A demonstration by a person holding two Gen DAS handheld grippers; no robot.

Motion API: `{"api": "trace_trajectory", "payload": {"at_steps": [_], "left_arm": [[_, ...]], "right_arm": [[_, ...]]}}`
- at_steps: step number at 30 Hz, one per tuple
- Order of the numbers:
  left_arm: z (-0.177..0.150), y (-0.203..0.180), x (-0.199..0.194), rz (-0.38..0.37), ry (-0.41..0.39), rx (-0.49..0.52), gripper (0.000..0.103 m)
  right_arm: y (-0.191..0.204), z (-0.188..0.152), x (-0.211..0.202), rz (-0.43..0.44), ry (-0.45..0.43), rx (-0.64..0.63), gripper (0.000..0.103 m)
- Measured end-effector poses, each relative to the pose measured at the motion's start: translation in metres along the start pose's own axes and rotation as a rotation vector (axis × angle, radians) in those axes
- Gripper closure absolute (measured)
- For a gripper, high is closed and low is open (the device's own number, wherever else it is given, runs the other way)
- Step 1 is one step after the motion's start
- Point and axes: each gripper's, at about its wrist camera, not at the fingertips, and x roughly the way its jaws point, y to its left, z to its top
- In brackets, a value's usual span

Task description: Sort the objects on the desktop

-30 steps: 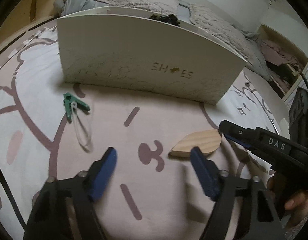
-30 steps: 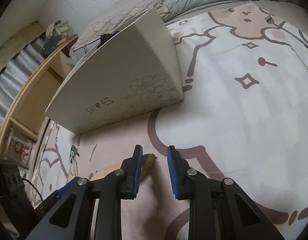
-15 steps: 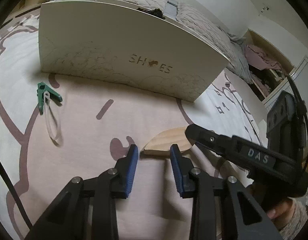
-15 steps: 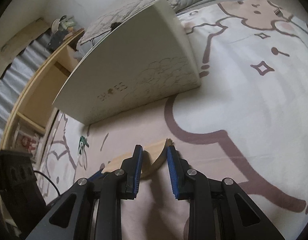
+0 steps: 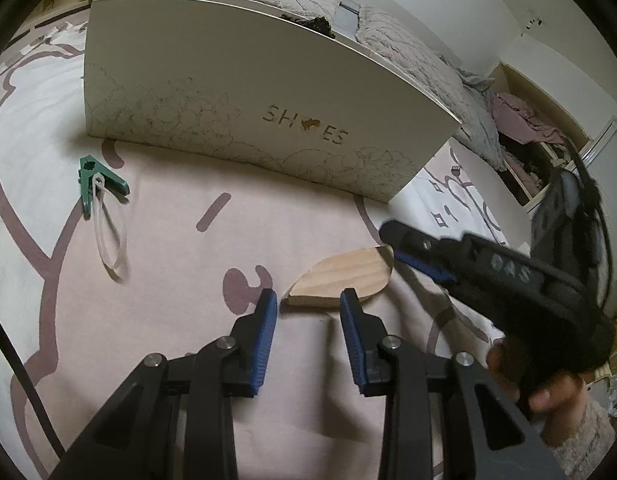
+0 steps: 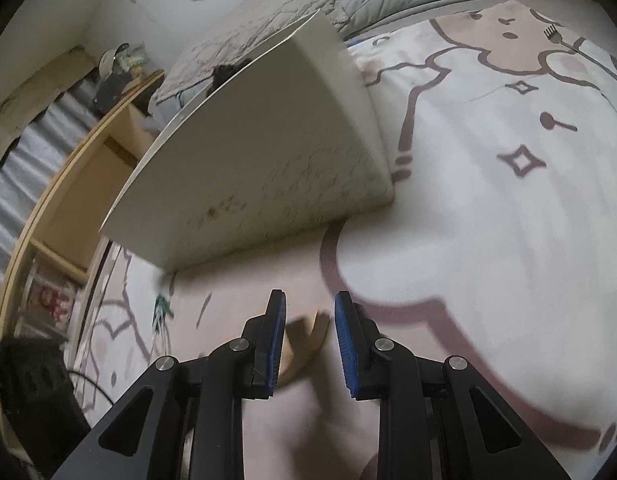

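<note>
Left hand-held gripper narrowed, smooth leaf-shaped wooden piece possibly ungripped.

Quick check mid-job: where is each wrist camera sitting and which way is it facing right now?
Left wrist: behind the left gripper, angled down at the wooden piece, green clip and shoe box; right gripper and a hand show.
Right wrist: behind the right gripper, angled down at the wooden piece, blurred.
Shared: shoe box, wooden piece, clip.
</note>
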Motion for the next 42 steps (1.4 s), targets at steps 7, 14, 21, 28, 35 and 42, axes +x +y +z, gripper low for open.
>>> {"api": "trace_trajectory", "payload": {"at_steps": [7, 14, 21, 28, 35, 42], "left_arm": [[0.001, -0.002, -0.001, 0.015, -0.010, 0.018, 0.070], [-0.003, -0.008, -0.003, 0.069, -0.017, 0.071, 0.070], [-0.004, -0.005, -0.009, 0.117, 0.006, 0.083, 0.070], [-0.009, 0.000, -0.018, 0.158, 0.056, 0.105, 0.070], [-0.011, 0.005, -0.020, 0.159, 0.057, 0.104, 0.070], [-0.002, 0.017, -0.022, 0.231, 0.026, 0.066, 0.048]], "right_arm": [[0.003, -0.002, 0.011, 0.012, 0.032, -0.039, 0.077], [0.003, -0.009, 0.008, 0.014, 0.022, -0.023, 0.077], [0.011, -0.014, 0.008, 0.033, 0.037, -0.031, 0.077], [0.022, -0.024, 0.008, 0.083, 0.080, -0.055, 0.077], [0.031, -0.031, 0.006, 0.093, 0.098, -0.095, 0.077], [0.017, -0.025, 0.000, 0.073, 0.072, -0.038, 0.077]]}}
